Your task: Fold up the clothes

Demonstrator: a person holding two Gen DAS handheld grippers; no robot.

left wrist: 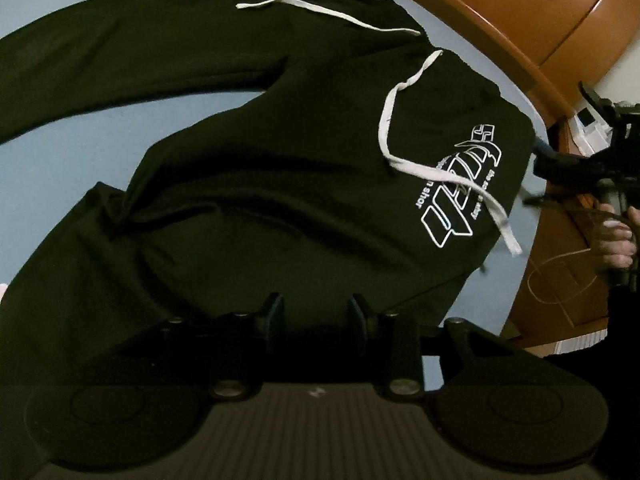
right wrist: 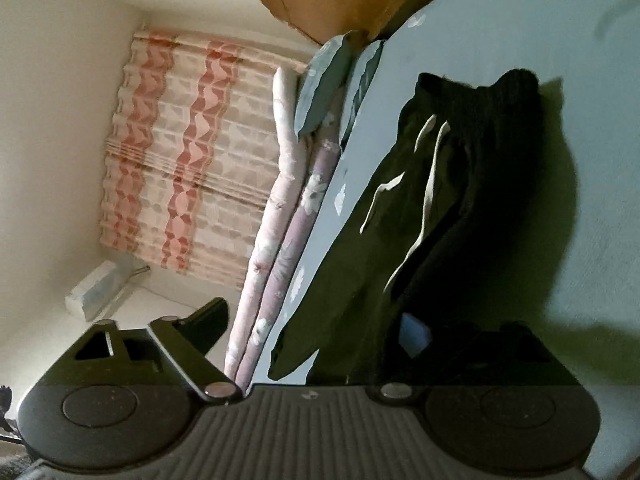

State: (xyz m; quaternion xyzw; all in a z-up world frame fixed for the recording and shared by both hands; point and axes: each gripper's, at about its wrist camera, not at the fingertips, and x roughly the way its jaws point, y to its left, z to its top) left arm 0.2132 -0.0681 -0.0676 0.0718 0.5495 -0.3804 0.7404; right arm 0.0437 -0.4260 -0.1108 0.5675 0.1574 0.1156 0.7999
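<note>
A dark hoodie (left wrist: 280, 160) with white drawstrings (left wrist: 390, 120) and a white outline logo (left wrist: 460, 184) lies spread on the bed (left wrist: 60, 160), just ahead of the left tongs (left wrist: 315, 312), whose jaws stand apart over its fabric, gripping nothing. The right tongs (right wrist: 320, 332) gape wide at the hoodie's edge, also holding nothing.

this is looking like a bedroom in a home. a bed with a pale blue floral sheet (left wrist: 60, 128) is filling the left view, and a wooden headboard (left wrist: 500, 8) is curving behind it. in the right view, pillows (right wrist: 324, 84) are leaning by a rolled floral quilt (right wrist: 280, 216), and a pink patterned curtain (right wrist: 176, 168) is hanging on the wall.
</note>
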